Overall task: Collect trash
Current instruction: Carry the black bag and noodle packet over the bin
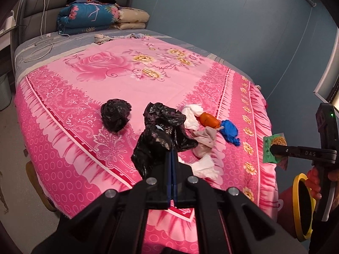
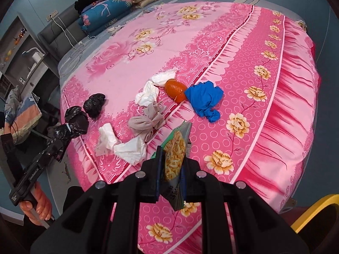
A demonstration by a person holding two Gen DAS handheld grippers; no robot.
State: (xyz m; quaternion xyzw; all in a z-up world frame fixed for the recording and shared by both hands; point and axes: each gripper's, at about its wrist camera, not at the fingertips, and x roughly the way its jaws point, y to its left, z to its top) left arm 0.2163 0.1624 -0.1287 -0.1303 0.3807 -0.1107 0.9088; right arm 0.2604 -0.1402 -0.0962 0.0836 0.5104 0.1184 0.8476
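Above a bed spread with a pink floral cover, two hand-held tongs each carry a piece of trash. Left tongs are clenched on a crumpled black plastic bag, which hangs off the cover in front of the camera; in the right wrist view the same bag shows at the left edge, with a hand gripping the tool's handle below it. Right tongs are clamped on a green snack wrapper printed with yellow crisps, held upright between the pads; from the left wrist view the wrapper hangs just past the bed's right edge.

Still lying on the cover are a second balled black bag, well apart from the held one, and a loose cluster of litter: white tissues, an orange peel, a knotted blue glove touching the peel, a beige cloth wad and more crumpled tissue near the bed's edge.

A bin with a yellow rim stands on the floor beside the bed, below the right tongs. Folded quilts are stacked at the headboard.
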